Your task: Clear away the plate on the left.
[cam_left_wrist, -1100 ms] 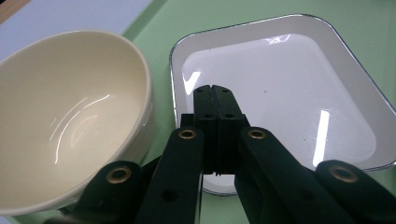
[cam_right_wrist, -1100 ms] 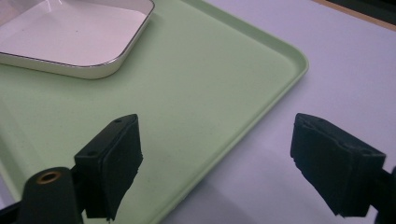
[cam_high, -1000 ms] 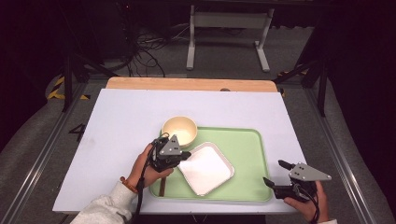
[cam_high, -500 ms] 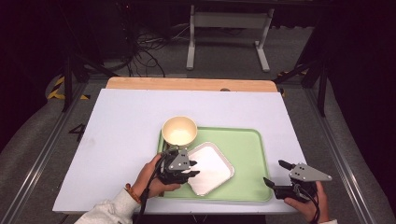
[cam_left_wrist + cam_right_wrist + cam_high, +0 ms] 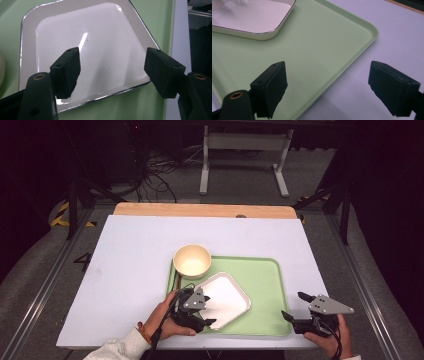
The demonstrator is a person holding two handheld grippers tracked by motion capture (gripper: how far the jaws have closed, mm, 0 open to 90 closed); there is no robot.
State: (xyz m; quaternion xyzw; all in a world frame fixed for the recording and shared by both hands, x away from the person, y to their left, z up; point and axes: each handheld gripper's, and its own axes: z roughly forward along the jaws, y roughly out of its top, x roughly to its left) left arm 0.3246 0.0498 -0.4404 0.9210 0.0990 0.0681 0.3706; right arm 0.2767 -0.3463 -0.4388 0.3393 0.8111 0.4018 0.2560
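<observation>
A white square plate [image 5: 227, 296] lies flat on the green tray [image 5: 265, 270], and a cream bowl [image 5: 192, 261] sits at the tray's far left corner. My left gripper [image 5: 209, 310] hovers at the plate's near left edge. In the left gripper view the plate [image 5: 105, 37] lies under the left gripper [image 5: 113, 71]; its jaws have just been opening and the pads [image 5: 67, 71] press on nothing. My right gripper [image 5: 296, 306] rests open by the tray's near right corner, with the right gripper [image 5: 327, 82] straddling the tray's rim [image 5: 352, 50] without touching it.
The tray sits on a white tabletop [image 5: 130, 260] with a wooden strip [image 5: 200, 210] along the far edge. A metal stand [image 5: 240, 155] and cables lie on the floor beyond. Bare tabletop stretches to the left of the tray.
The left gripper has slid toward the near edge of the table along the plate's left side, and its jaws have gone from shut to wide apart. The right gripper has stayed put.
</observation>
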